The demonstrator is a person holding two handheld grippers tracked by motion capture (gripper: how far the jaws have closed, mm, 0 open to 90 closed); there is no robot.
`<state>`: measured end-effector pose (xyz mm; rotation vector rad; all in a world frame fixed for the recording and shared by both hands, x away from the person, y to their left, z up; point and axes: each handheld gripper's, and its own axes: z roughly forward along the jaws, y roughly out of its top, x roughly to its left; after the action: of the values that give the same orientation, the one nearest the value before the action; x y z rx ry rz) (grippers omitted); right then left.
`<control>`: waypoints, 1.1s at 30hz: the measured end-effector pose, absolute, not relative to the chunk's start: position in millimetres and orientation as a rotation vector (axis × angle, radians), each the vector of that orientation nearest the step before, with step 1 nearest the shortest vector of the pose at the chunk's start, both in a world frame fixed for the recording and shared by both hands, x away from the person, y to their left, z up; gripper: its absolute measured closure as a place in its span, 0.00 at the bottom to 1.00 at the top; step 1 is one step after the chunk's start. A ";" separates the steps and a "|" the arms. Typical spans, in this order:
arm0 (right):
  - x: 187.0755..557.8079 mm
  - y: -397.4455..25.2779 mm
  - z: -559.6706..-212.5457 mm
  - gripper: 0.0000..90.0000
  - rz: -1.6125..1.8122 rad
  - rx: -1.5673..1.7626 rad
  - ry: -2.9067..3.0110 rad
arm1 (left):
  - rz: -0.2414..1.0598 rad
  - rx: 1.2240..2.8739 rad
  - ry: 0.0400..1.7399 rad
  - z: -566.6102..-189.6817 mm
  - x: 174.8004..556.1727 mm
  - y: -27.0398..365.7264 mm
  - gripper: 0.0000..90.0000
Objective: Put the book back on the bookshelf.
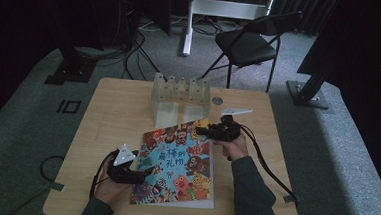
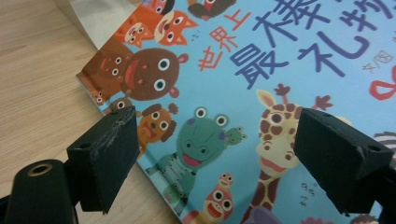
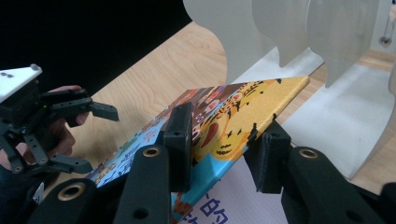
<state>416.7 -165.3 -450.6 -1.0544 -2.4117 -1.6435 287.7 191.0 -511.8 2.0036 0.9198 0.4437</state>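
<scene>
1. Picture book: glossy hard cover, rectangular, printed with cartoon animals and large blue characters on a light blue ground. It lies on the table toward the near edge, at its middle; its far right corner is lifted off the surface, with a white page showing beneath.
2. Right claw: black, blocky jaws with matte pads, clamped on the raised corner of the cover, one jaw above it and one below. In the high view it sits at the book's far right corner, held by a hand in a dark sleeve.
3. Left claw: black, square-edged jaws with scuffed foam-like pads, spread wide apart and holding nothing. It hangs over the book's left edge, above a green frog and a giraffe on the cover. In the high view it is at the book's near left side, with a grey three-cornered plate on top.
4. Rack: pale translucent plastic, flat base with a row of upright dividers with rounded tops, standing just beyond the book at the far middle of the table.
5. Table: light wood grain, smooth, rounded corners.
</scene>
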 end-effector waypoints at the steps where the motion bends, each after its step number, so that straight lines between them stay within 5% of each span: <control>1: 415.7 -165.3 -449.7 0.72 -1.651 -1.054 -2.412 | 0.448 2.008 0.920 -511.2 288.3 191.1 0.16; 33: 391.9 -182.7 -422.3 0.79 -1.789 -1.029 -2.392 | 0.420 1.891 0.983 -498.0 310.4 218.1 0.17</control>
<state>391.9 -182.7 -422.3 -1.0293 -2.3919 -1.7894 310.4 218.1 -498.0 1.8909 0.9831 0.4197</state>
